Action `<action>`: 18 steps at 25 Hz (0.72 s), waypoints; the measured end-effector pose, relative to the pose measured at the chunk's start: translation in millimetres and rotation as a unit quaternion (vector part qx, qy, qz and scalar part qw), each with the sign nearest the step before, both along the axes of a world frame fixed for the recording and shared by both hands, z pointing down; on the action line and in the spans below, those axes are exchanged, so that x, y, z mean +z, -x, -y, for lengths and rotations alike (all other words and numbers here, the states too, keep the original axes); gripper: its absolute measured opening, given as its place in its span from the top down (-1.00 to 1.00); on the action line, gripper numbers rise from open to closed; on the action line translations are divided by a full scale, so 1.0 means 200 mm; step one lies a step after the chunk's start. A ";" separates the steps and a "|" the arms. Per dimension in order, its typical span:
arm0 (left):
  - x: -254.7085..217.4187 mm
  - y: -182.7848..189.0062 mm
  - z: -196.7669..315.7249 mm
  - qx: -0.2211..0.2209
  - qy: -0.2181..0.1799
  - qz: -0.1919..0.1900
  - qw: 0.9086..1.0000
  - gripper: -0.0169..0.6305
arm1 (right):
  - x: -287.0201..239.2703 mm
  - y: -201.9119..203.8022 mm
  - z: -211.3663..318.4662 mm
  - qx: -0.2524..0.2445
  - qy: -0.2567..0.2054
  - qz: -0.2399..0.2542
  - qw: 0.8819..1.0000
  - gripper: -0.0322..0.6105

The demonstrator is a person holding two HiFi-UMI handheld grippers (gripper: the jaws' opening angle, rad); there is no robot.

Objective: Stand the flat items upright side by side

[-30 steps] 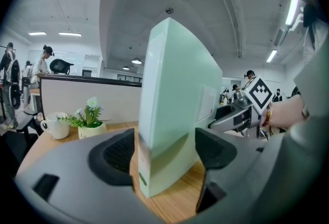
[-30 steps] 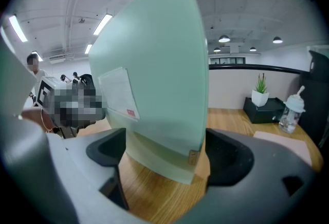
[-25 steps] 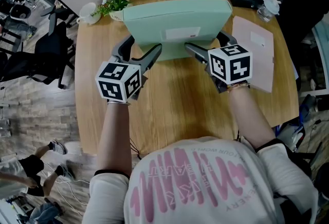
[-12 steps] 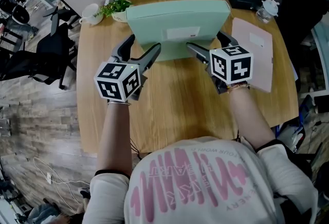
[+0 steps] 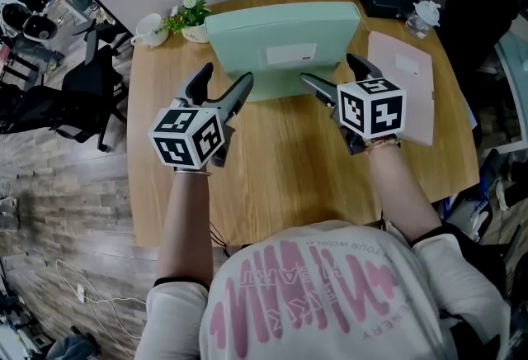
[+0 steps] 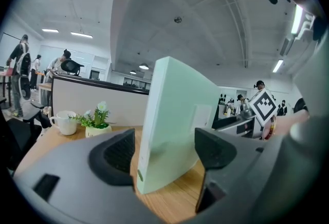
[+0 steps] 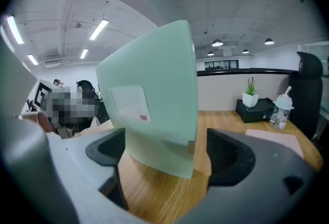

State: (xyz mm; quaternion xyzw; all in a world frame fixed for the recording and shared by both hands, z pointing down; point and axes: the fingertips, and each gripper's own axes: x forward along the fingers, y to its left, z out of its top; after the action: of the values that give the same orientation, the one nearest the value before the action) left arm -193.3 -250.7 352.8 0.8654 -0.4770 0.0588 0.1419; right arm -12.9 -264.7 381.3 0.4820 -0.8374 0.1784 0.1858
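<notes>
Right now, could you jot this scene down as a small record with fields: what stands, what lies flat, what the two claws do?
Standing: mint-green file box, upright on the wooden table
Lying flat: pink folder, right of the box
Left gripper: open, box end between its jaws
Right gripper: open, other box end between its jaws

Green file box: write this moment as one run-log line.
green file box upright | left gripper open | right gripper open | pink folder flat

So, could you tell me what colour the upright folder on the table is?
The folder is pale mint green; head view.
</notes>
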 end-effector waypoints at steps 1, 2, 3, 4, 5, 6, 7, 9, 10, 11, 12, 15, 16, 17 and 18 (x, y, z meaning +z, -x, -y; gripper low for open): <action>0.00 0.00 -0.01 0.000 0.000 -0.001 1.000 -0.18 | 0.00 0.00 -0.01 0.002 0.000 0.000 1.000 -0.65; -0.01 0.00 -0.03 -0.001 -0.001 -0.003 1.000 -0.18 | 0.00 -0.01 -0.03 0.003 0.000 0.000 1.000 -0.65; -0.01 0.00 -0.05 -0.001 -0.001 -0.005 1.000 -0.18 | 0.00 -0.01 -0.04 0.004 0.000 0.001 1.000 -0.65; -0.01 0.00 -0.07 -0.002 0.000 -0.007 1.000 -0.17 | 0.00 -0.01 -0.06 0.005 0.001 0.002 1.000 -0.65; -0.01 0.00 -0.09 -0.003 0.001 -0.010 1.000 -0.17 | 0.00 -0.01 -0.08 0.007 0.002 0.004 1.000 -0.65; 0.00 0.00 -0.11 -0.004 0.002 -0.013 1.000 -0.16 | 0.00 -0.01 -0.09 0.008 0.004 0.005 1.000 -0.65; 0.00 0.00 -0.14 -0.006 0.005 -0.016 1.000 -0.16 | 0.01 -0.02 -0.11 0.011 0.005 0.006 1.000 -0.65; 0.02 0.00 -0.18 -0.006 0.010 -0.024 1.000 -0.14 | 0.02 -0.02 -0.16 0.015 0.010 0.006 1.000 -0.65; 0.03 -0.01 -0.20 -0.004 0.014 -0.027 1.000 -0.14 | 0.04 -0.02 -0.18 0.016 0.013 0.005 1.000 -0.65; 0.05 -0.01 -0.22 -0.001 0.017 -0.028 0.999 -0.13 | 0.06 -0.02 -0.20 0.016 0.017 0.002 1.000 -0.65; 0.06 -0.02 -0.24 0.002 0.020 -0.028 0.999 -0.13 | 0.08 -0.02 -0.22 0.015 0.021 0.000 1.000 -0.65; 0.10 -0.07 -0.30 0.011 0.030 -0.032 0.999 -0.12 | 0.13 -0.02 -0.30 0.015 0.034 -0.002 0.999 -0.65; 0.12 -0.09 -0.32 0.016 0.032 -0.034 0.999 -0.11 | 0.15 -0.02 -0.32 0.016 0.038 -0.003 0.999 -0.65; 0.13 -0.12 -0.34 0.022 0.034 -0.035 0.999 -0.11 | 0.17 -0.02 -0.35 0.017 0.041 -0.005 0.999 -0.65; 0.15 -0.14 -0.36 0.029 0.036 -0.033 0.998 -0.11 | 0.19 -0.02 -0.37 0.018 0.044 -0.007 0.999 -0.65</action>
State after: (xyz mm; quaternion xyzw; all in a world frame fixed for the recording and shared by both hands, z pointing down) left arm -165.9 -179.6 382.0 0.8748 -0.4440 0.0513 0.1870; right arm -8.2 -190.9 419.3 0.4898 -0.8185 0.2150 0.2097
